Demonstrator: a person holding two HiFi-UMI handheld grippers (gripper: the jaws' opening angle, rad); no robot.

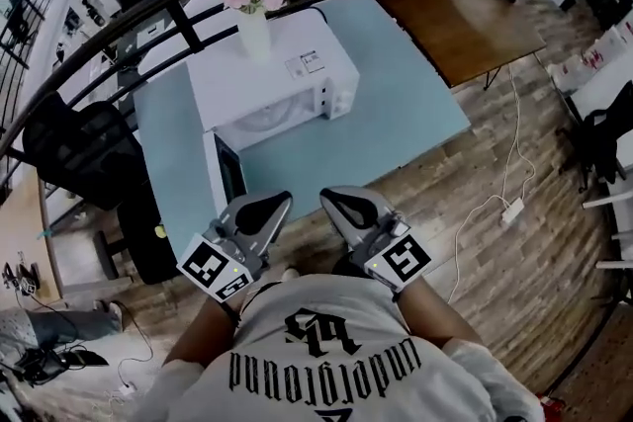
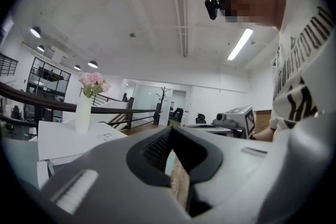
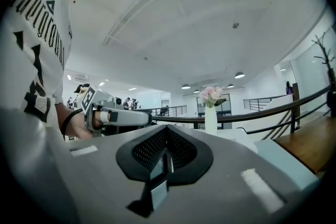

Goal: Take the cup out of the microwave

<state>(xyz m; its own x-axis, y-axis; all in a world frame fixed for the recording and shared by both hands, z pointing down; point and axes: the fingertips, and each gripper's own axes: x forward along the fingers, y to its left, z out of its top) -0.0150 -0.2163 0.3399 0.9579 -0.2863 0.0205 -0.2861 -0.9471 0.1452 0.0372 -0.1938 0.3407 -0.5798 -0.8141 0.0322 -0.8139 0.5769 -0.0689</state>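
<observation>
Cup not in sight, presumably inside the microwave (image 1: 272, 74) at upper centre, whose door (image 1: 227, 175) looks swung open leftward. Your left gripper (image 1: 275, 205) and right gripper (image 1: 334, 200), both closed and empty, sit low in frame, well apart from it. Approach level and open one before reaching in.

The microwave (image 1: 282, 79) has a smooth, glossy white shell. The surface (image 1: 415, 114) under it is smooth and matt, and the floor (image 1: 514, 247) is grained wood planks.
</observation>
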